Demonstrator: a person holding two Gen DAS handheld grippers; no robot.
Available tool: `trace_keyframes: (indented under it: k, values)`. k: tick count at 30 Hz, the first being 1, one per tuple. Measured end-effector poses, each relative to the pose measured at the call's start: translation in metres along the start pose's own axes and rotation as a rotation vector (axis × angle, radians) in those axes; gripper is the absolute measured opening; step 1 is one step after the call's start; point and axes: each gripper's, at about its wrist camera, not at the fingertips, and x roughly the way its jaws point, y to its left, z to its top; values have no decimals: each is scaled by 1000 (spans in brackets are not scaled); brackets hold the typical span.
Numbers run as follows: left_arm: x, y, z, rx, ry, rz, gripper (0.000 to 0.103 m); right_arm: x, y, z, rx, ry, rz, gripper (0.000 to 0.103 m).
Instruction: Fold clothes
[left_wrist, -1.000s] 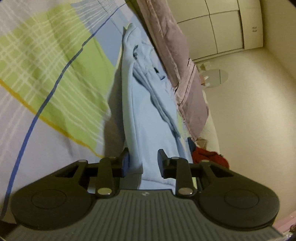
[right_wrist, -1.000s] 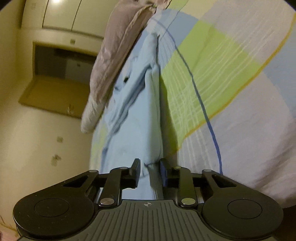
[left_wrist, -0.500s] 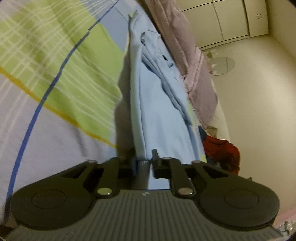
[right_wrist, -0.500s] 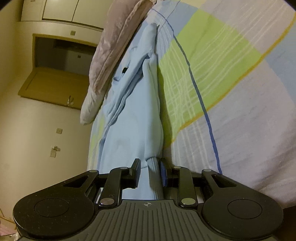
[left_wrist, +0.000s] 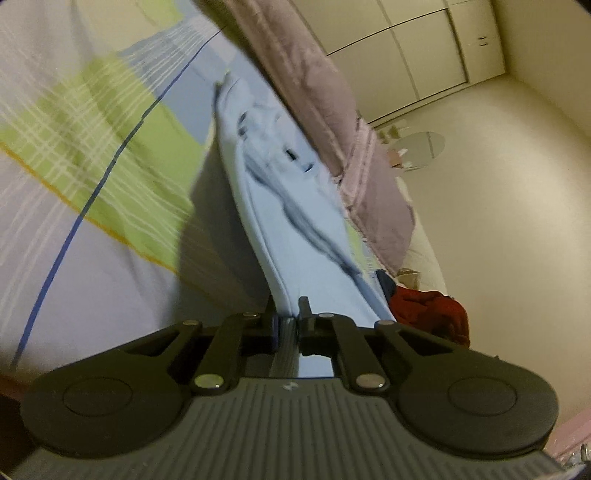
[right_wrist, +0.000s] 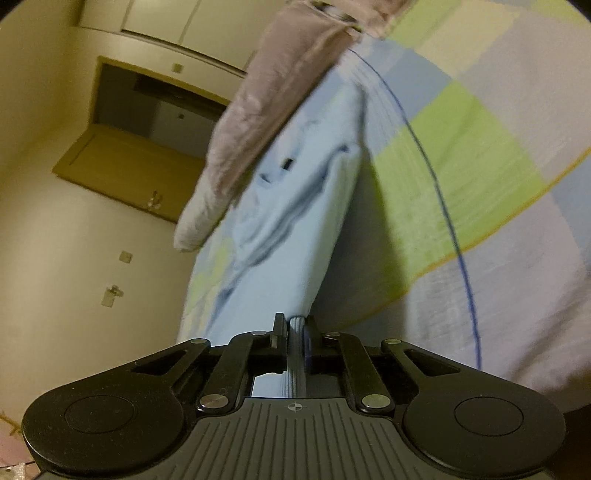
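Checked bedsheet (left_wrist: 92, 177) under light-blue garment (left_wrist: 295, 236); no legible writing.

light blue garment (left_wrist: 291, 236), soft knit w/ ribbed hem, long & narrow, stretched away along the bed. near hem pinched at two spots & raised off the bedsheet, dark shadow under the lifted edge. far end w/ collar still flat on the sheet, just beside a mauve blanket. a few dark creases running lengthwise down the middle. small dark tag near the collar. same blue garment (right_wrist: 295, 236) in right wrist view, ribbed hem bunched up.
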Motion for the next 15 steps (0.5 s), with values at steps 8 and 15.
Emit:
trace_keyframes:
  k: [8,15]
  values:
    - [-85,-29,-93,-49,-39,-64,6,-71,39,-65,-27,-44,66,6]
    - [-97,-5,-131,-167,-9,-39,6,-93,21,-120,82,-14,7,6]
